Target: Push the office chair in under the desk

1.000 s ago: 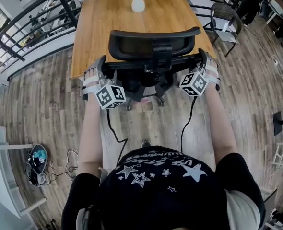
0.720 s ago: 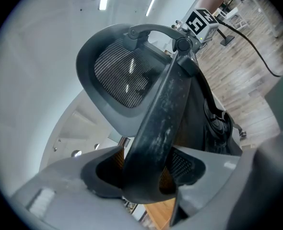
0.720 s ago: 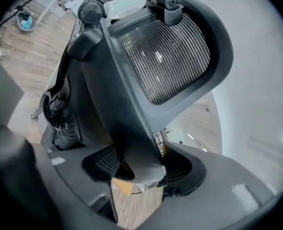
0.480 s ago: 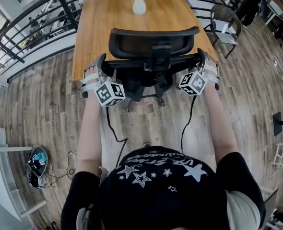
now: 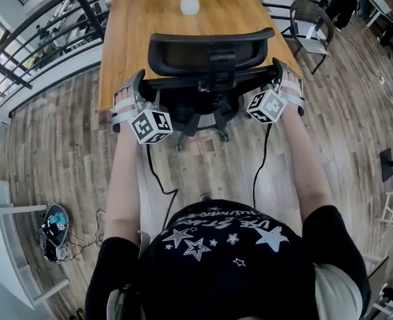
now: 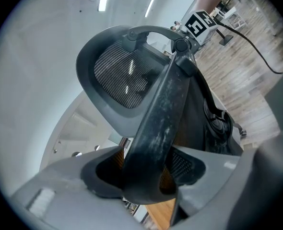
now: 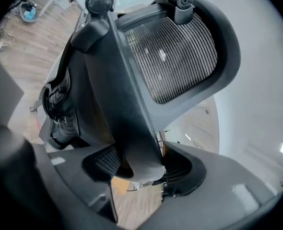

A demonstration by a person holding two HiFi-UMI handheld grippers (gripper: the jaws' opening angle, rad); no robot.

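In the head view a black office chair point(image 5: 210, 53) with a mesh back stands at the near edge of a wooden desk point(image 5: 150, 25), its seat partly under the top. My left gripper point(image 5: 138, 91) is shut on the chair's left armrest point(image 6: 161, 114), which runs between the two pads point(image 6: 103, 171) in the left gripper view. My right gripper point(image 5: 277, 77) is shut on the right armrest point(image 7: 124, 104), whose end sits between that gripper's pads point(image 7: 182, 169). The chair's mesh back point(image 7: 172, 51) fills the upper part of the right gripper view.
A white vase point(image 5: 190, 3) with flowers stands on the desk's far end. A black railing point(image 5: 56, 29) runs behind and left of the desk. Another chair point(image 5: 312, 24) stands at the right. Cables and a bag point(image 5: 52, 223) lie on the wood floor beside a white shelf point(image 5: 6, 245).
The chair and both grippers have moved a little forward toward the desk. Both grips on the armrests are unchanged.
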